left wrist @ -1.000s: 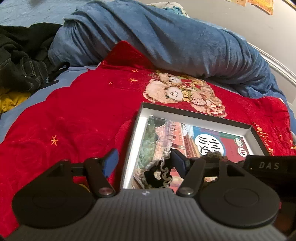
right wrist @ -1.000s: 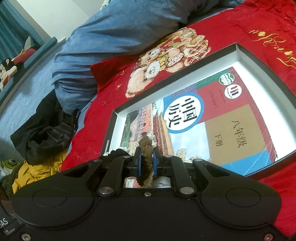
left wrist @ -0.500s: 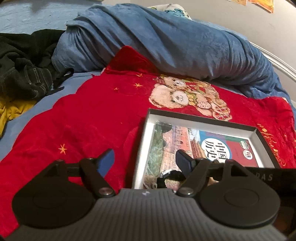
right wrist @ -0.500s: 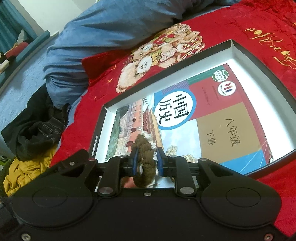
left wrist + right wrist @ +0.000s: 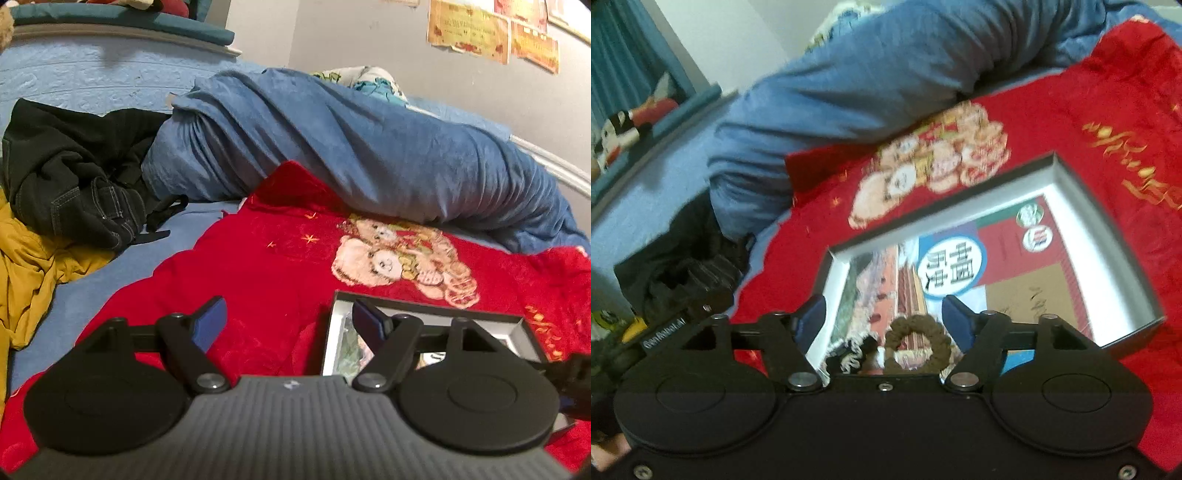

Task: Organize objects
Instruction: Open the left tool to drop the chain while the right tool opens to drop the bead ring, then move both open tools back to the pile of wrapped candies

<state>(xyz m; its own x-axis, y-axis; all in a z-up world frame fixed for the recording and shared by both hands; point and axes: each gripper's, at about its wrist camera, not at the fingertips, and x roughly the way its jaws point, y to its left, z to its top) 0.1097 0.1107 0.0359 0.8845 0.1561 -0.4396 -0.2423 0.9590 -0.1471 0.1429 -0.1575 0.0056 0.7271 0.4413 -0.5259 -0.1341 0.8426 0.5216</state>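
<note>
- The right gripper (image 5: 883, 319) is hovering low over a shallow box (image 5: 1108, 206) that is lying on a red blanket (image 5: 1137, 110) on a bed; its two fingers are spread wide and pinching nothing.
- A brown hair tie (image 5: 918, 350) is lying flat inside the box, on the cover of a book (image 5: 1008, 266), between the spread fingers but apart from both.
- A black, lace-edged hair tie (image 5: 851, 354) is resting just beside the brown one, toward the box's near left corner.
- The brown tie is a closed ring with its hole facing up, so it has no clear long axis and is pointing nowhere in particular.
- The book's long side is running along the box's long side, away to the right in this view.
- The left gripper (image 5: 290, 320) is hanging over the blanket at the box's left edge, fingers also spread and empty.
- The drop appears done, judging by the free tie; a good finish is lifting the right gripper straight up, fingers wide, so no pad drags the ring out.
- A blue quilt (image 5: 369, 147) and dark clothes (image 5: 74, 184) are lying behind.
</note>
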